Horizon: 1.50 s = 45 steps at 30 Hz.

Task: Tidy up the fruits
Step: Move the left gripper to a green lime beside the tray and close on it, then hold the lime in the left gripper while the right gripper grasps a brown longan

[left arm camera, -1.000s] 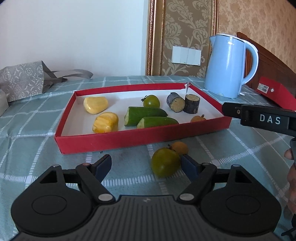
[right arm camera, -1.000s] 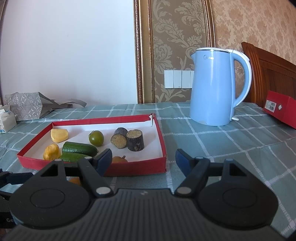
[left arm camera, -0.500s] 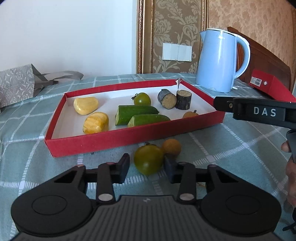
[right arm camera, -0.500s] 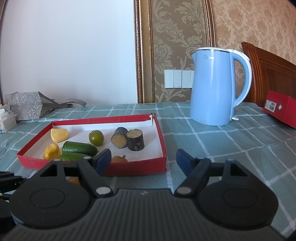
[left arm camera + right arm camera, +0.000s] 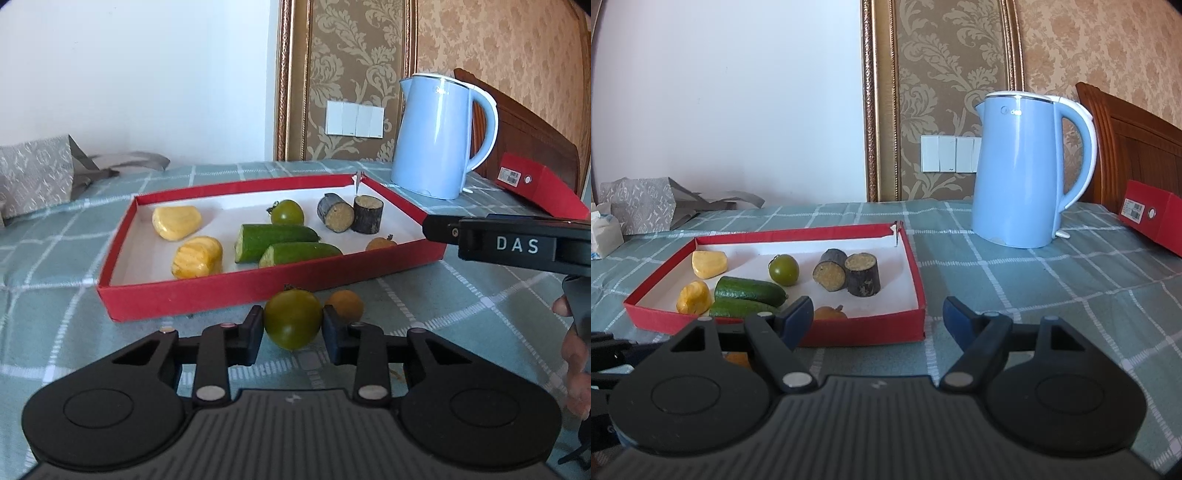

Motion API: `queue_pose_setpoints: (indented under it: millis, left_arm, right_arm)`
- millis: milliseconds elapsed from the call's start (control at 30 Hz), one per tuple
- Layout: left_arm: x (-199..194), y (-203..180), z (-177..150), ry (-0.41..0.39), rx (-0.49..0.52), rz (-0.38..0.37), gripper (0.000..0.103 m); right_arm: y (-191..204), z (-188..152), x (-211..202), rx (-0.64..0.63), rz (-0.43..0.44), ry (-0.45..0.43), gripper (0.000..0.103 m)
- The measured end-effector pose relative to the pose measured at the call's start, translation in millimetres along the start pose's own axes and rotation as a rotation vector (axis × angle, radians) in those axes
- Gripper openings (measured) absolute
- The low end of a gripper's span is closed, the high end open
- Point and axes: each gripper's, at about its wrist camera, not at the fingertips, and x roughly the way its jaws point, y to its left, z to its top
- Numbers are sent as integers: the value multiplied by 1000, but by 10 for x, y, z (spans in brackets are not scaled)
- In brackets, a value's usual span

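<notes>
My left gripper (image 5: 292, 326) is shut on a green tomato (image 5: 291, 317), just in front of the red tray (image 5: 221, 301) on the checked cloth. A small orange fruit (image 5: 345, 304) lies on the cloth right beside the tomato. Inside the tray are two yellow pieces (image 5: 177, 221), two cucumber pieces (image 5: 275, 238), another green tomato (image 5: 287, 212), two dark cut cylinders (image 5: 367, 214) and an orange fruit (image 5: 380, 243). My right gripper (image 5: 877, 314) stands open with nothing between its fingers, near the tray's right front corner (image 5: 916, 325). One of its fingers (image 5: 443, 230) shows in the left wrist view.
A blue kettle (image 5: 1019, 177) stands behind the tray to the right. A red box (image 5: 1152, 218) lies at the far right by a wooden chair back (image 5: 1137, 147). A grey bag (image 5: 639, 206) sits at the back left. A person's hand (image 5: 572, 354) is at the right edge.
My left gripper's jaws went from wide apart to closed on the green tomato in front of the tray. The right gripper has stayed as it was.
</notes>
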Motion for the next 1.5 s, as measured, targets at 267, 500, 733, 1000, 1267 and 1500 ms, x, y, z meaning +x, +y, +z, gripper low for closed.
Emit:
queue_pose_setpoints:
  millis: [267, 500, 733, 1000, 1267, 1500]
  left_arm:
    - [-304, 208, -75, -58, 14, 88, 33]
    - [-410, 527, -85, -59, -60, 159, 33]
    - [-411, 587, -66, -65, -86, 172, 33]
    - [-419, 555, -62, -73, -76, 172, 33]
    - [-420, 594, -48, -66, -103, 161, 33]
    - [-406, 586, -48, -59, -102, 154, 33]
  right_arm:
    - [105, -31, 25, -52, 72, 35, 76]
    - [325, -79, 12, -120, 155, 73, 74]
    - [564, -121, 53, -200, 180, 102, 71]
    - [693, -144, 119, -237, 185, 120, 68]
    - [785, -187, 282, -252, 213, 191, 54]
    - [858, -163, 347, -261, 227, 213, 34]
